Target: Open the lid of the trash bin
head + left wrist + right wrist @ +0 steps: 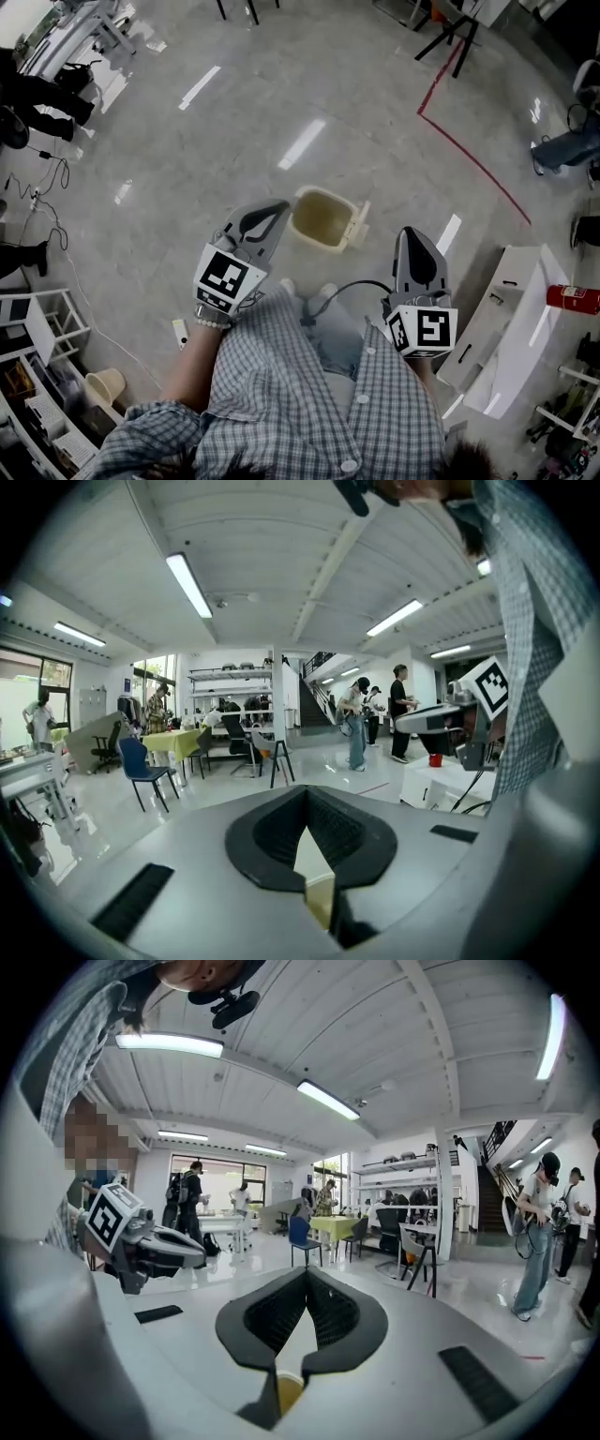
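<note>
A small cream trash bin (323, 220) stands on the grey floor just ahead of me. Its inside shows from above and its lid (359, 225) stands up on the right side. My left gripper (284, 204) hangs above the bin's left rim, shut and empty. The right gripper (410, 232) sits to the right of the bin, apart from it, also shut on nothing. In the left gripper view the tips (307, 789) meet and a bit of the yellowish bin (319, 902) shows below them. The right gripper view shows the same: closed tips (307, 1269) and the bin (288, 1391) beneath.
A white cabinet (511, 319) with a red fire extinguisher (574, 298) lies at the right. A red tape line (469, 150) crosses the floor beyond the bin. A beige bucket (105, 386) and white shelving (37, 323) stand at the left. People, chairs and tables fill the far room.
</note>
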Tool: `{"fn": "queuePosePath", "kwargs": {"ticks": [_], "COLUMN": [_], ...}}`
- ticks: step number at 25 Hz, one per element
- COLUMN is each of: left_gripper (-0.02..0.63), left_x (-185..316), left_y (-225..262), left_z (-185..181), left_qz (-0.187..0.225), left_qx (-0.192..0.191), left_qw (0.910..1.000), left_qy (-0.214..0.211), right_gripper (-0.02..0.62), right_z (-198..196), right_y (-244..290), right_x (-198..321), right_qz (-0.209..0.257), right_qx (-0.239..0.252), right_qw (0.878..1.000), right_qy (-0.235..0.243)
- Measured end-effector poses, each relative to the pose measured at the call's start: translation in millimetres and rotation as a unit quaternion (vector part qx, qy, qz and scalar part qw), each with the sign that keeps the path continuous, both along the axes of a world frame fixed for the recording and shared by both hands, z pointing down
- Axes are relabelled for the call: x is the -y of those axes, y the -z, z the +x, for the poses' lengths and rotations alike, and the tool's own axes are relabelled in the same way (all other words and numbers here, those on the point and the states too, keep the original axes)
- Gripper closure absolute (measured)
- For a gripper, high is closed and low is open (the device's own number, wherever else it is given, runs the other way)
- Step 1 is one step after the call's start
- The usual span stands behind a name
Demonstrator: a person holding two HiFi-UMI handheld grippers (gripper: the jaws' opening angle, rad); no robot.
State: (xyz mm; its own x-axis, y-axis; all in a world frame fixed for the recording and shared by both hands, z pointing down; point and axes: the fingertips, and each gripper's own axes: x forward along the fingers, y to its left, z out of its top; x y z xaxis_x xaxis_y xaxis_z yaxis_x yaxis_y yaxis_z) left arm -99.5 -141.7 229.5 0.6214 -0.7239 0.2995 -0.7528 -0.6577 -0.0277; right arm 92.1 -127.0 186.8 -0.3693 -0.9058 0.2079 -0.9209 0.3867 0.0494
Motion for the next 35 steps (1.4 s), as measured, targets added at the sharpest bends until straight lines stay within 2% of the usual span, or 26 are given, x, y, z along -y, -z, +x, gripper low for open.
{"fn": "queuePosePath", "kwargs": {"ticks": [6,13,35], "left_gripper": [0.601,0.601,0.601], "left_x": [-4.2,-2.7,2.1], "left_y": [45.8,60.5,70.4], "left_z": [-16.0,-13.8,-7.7], "left_qz": [0.031,0.054,0.065], "left_qx": [-0.055,-0.048,-0.052], "left_qw": [0.9974,0.9972,0.9964], "left_qy": [0.034,0.021,0.01], "right_gripper": [0.577,0.577,0.577], "right_z": [-2.7,-12.2,-16.2], "right_y": [43.7,59.4,60.3], "right_x": [14.0,23.1,24.9], "right_qz": [0.058,0.077,0.078], "right_qx": [-0.008,-0.02,-0.034], "right_qw": [0.998,0.997,0.996], "right_qy": [0.002,0.011,0.011]}}
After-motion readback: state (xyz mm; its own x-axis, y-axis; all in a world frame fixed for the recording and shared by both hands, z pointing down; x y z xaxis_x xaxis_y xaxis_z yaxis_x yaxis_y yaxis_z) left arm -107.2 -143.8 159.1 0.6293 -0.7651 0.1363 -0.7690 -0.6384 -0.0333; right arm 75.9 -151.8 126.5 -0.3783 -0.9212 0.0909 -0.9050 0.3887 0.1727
